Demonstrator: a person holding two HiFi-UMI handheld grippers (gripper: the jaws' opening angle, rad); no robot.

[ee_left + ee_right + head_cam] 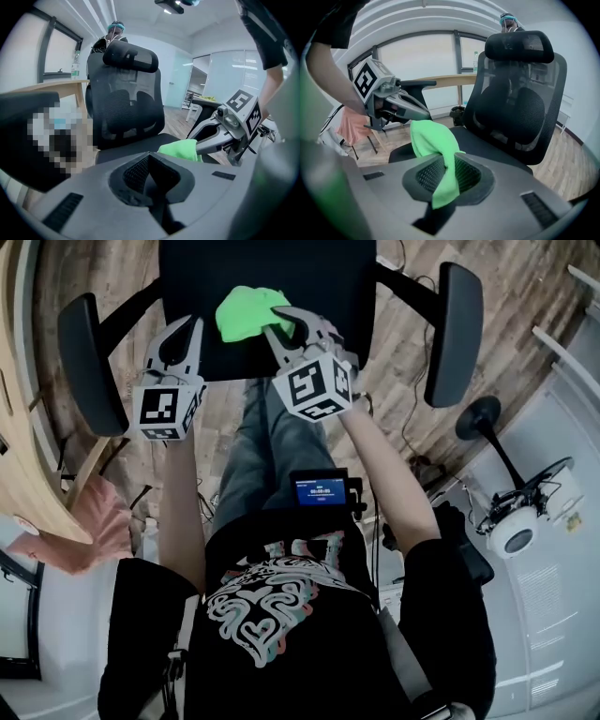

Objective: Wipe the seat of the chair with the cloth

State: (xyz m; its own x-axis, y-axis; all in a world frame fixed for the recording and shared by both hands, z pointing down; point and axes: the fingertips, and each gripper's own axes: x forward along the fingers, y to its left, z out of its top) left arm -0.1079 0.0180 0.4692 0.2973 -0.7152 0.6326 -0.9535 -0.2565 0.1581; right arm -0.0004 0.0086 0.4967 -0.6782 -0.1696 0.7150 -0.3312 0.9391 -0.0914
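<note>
chair seat (314,277) below: right gripper (279,324) pinches green cloth (246,311), left gripper (190,326) closed.

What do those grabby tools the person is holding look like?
The left tool and right tool are light grey, each with two curved, pointed fingers lined with dark ribbed pads. Behind each sits a white cube printed with black square markers. The person wears a black short-sleeved T-shirt with a swirly print.

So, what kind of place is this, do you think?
Most likely an office: a black mesh chair with armrests and a headrest, a wooden desk nearby, and what look like glass partition walls further back.
</note>
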